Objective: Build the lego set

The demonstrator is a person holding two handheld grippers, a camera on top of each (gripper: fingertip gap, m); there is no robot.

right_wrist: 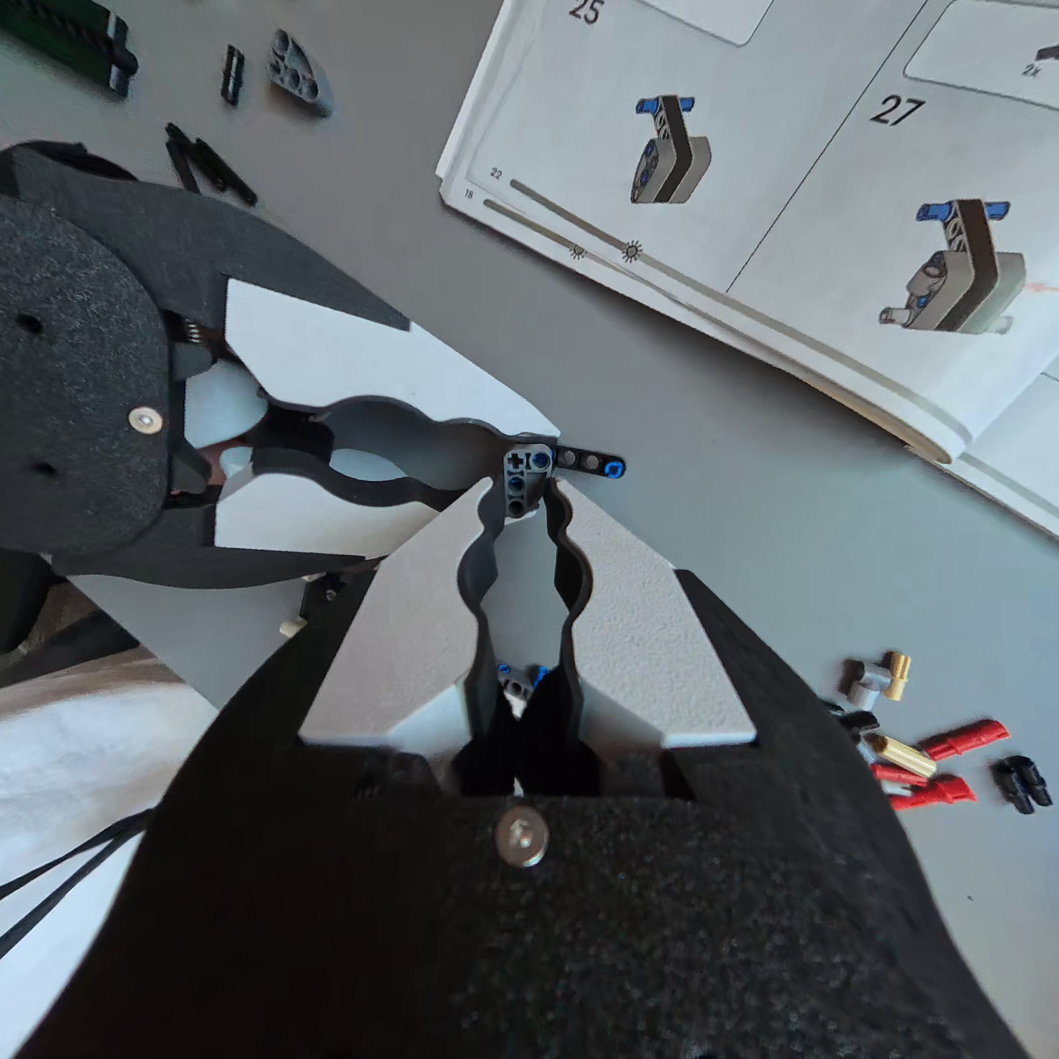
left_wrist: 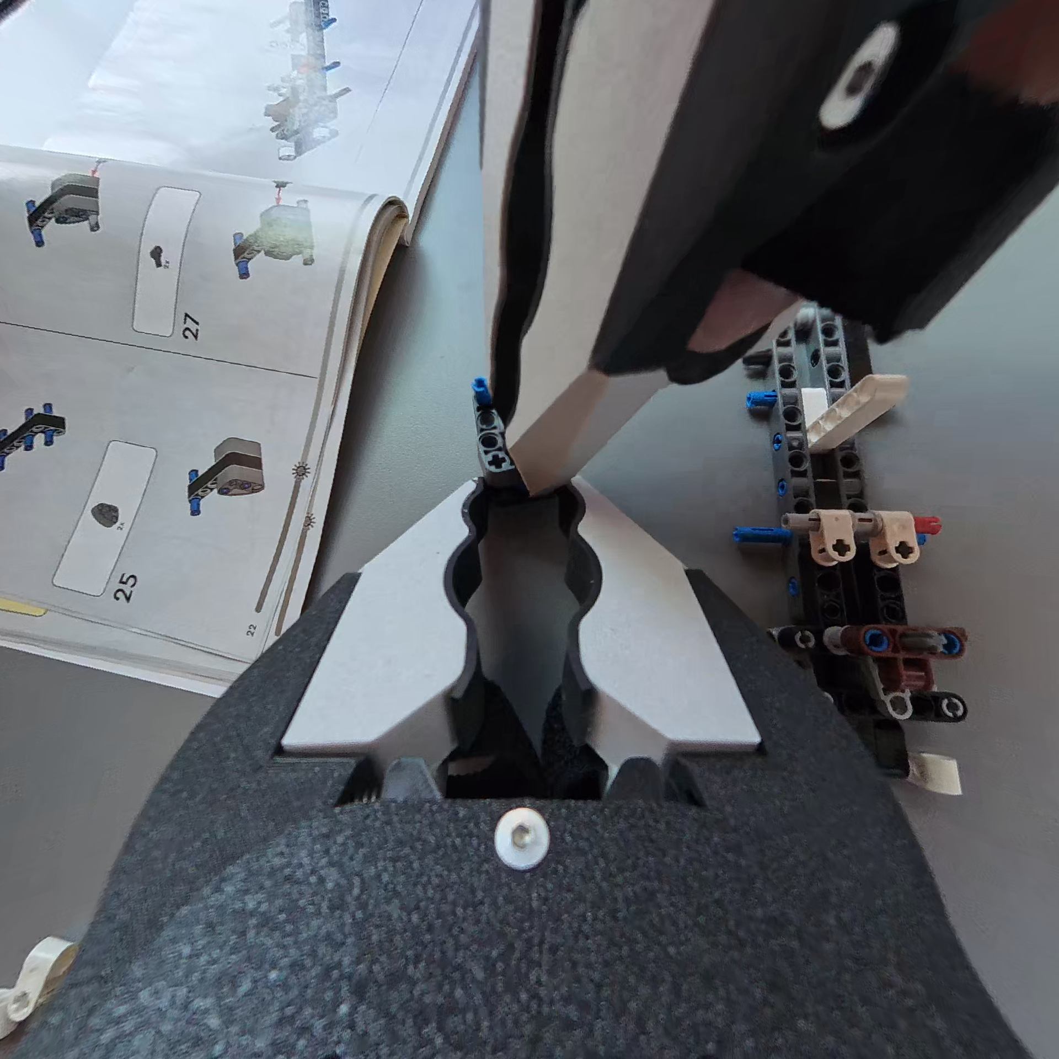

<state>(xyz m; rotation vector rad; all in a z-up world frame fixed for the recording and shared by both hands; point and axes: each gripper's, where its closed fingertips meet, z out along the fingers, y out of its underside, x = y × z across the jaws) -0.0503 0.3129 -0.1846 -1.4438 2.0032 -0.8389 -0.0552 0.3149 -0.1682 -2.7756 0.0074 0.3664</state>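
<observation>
My left gripper (left_wrist: 524,488) is shut on a small black beam (left_wrist: 491,438) with blue pins that sticks out past its tips. In the right wrist view the left gripper (right_wrist: 536,455) comes in from the left, and the black beam (right_wrist: 590,461) points right above the grey table (right_wrist: 745,516). A small grey angled piece (right_wrist: 518,478) is joined to the beam's near end. My right gripper (right_wrist: 521,499) is shut on this grey piece, with both pads against its sides. In the left wrist view one white finger (left_wrist: 573,424) of the right gripper reaches down from the upper right to my left tips.
An open instruction booklet (left_wrist: 172,344) lies on the left and also shows in the right wrist view (right_wrist: 802,172). A long dark beam assembly (left_wrist: 831,516) lies on the right. Red, tan and black pins (right_wrist: 963,739) lie at the lower right, and dark loose parts (right_wrist: 301,71) at the far left.
</observation>
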